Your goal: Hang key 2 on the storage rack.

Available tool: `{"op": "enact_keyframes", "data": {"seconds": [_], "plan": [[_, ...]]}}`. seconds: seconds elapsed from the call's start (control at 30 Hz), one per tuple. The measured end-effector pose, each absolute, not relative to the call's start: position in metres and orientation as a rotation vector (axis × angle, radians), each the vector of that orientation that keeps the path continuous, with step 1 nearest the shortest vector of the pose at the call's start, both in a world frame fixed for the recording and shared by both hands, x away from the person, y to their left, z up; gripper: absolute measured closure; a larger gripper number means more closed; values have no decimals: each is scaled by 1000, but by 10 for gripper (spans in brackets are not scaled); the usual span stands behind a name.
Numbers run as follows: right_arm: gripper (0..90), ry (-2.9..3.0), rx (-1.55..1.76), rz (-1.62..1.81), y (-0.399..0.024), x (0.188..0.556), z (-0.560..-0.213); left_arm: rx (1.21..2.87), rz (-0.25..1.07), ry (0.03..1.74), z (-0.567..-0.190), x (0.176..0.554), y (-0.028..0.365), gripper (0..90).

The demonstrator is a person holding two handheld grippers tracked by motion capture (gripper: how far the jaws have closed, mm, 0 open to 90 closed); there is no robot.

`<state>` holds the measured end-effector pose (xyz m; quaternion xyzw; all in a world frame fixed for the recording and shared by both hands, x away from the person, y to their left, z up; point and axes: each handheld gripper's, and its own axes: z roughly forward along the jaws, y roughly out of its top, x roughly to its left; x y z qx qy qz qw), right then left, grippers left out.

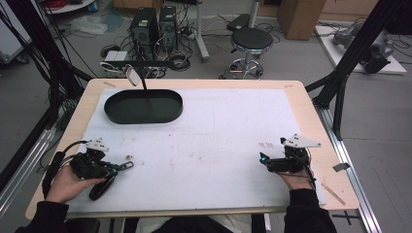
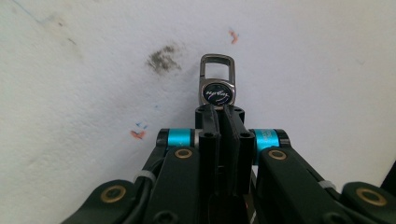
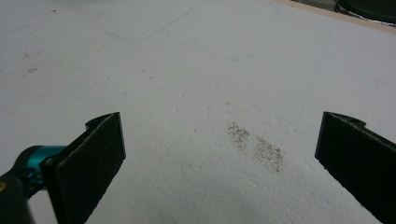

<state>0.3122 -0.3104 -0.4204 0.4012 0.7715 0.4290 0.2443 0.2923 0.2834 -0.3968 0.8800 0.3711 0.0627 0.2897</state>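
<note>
A small metal key-fob clip (image 2: 217,79), a rounded rectangular loop above a glossy dark round badge, lies on the rough white foam sheet (image 1: 218,131) covering the counter, near its front left corner. The badge's lettering is too small to read. The left gripper (image 2: 222,112) has its black fingers (image 2: 210,135) clenched on the clip's lower end. The right gripper (image 3: 219,149) rests with fingers (image 3: 93,158) spread wide, holding nothing.

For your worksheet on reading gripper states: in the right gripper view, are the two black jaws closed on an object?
No. The right gripper has its jaws standing wide apart, with just the bare white mat between them.
</note>
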Motion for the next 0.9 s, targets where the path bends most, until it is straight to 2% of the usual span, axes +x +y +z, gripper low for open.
{"op": "enact_keyframes", "data": {"seconds": [0.9], "plan": [[8, 2108, 1085, 1173, -310, 312, -420, 2350, 313, 867, -317, 319, 264, 848]]}}
